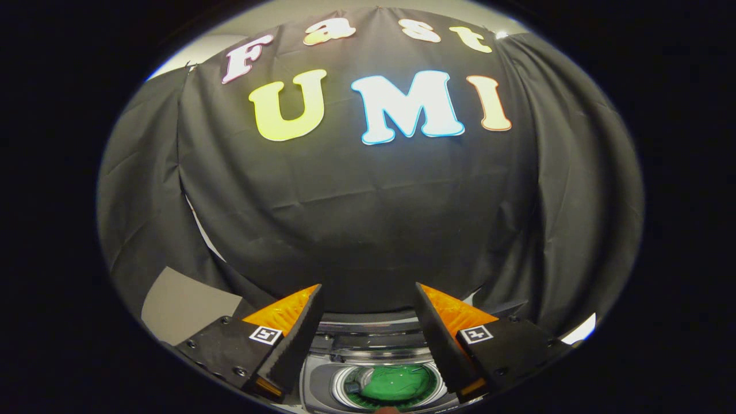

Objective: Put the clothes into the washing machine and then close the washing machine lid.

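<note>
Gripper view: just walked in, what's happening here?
A person is holding the handheld gripper above a top-loading washing machine. Its fingers are spread wide apart with nothing between them. Below and between them the round drum opening shows something green inside, probably clothing already dropped in, though I can't confirm that. The lid looks open, since the drum is exposed, so closing it appears to be what's left. Beyond the fingers hangs the booth's black cloth wall.
</note>
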The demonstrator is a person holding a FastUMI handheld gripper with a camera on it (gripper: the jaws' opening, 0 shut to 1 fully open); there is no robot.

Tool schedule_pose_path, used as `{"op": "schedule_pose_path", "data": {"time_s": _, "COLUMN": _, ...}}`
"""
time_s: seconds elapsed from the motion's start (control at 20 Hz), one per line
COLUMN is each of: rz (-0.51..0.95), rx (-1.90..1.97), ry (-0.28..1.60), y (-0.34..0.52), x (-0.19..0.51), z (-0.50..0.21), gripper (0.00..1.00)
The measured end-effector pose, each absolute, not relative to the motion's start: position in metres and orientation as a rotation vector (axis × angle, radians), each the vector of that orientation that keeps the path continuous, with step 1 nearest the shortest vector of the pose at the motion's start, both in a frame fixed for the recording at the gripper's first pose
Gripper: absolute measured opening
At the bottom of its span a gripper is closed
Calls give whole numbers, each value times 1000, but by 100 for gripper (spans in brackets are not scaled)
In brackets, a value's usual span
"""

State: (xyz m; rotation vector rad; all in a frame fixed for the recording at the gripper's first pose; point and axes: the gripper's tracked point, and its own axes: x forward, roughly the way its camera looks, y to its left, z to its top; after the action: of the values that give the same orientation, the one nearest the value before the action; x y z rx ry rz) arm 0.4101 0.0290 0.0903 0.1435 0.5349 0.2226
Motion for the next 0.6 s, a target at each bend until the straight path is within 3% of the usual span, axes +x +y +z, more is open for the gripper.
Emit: {"op": "schedule_pose_path", "data": {"time_s": 0.6, "rz": 207, "rx": -21, "ry": 645, "y": 39, "x": 431, "z": 33, "gripper": 97}}
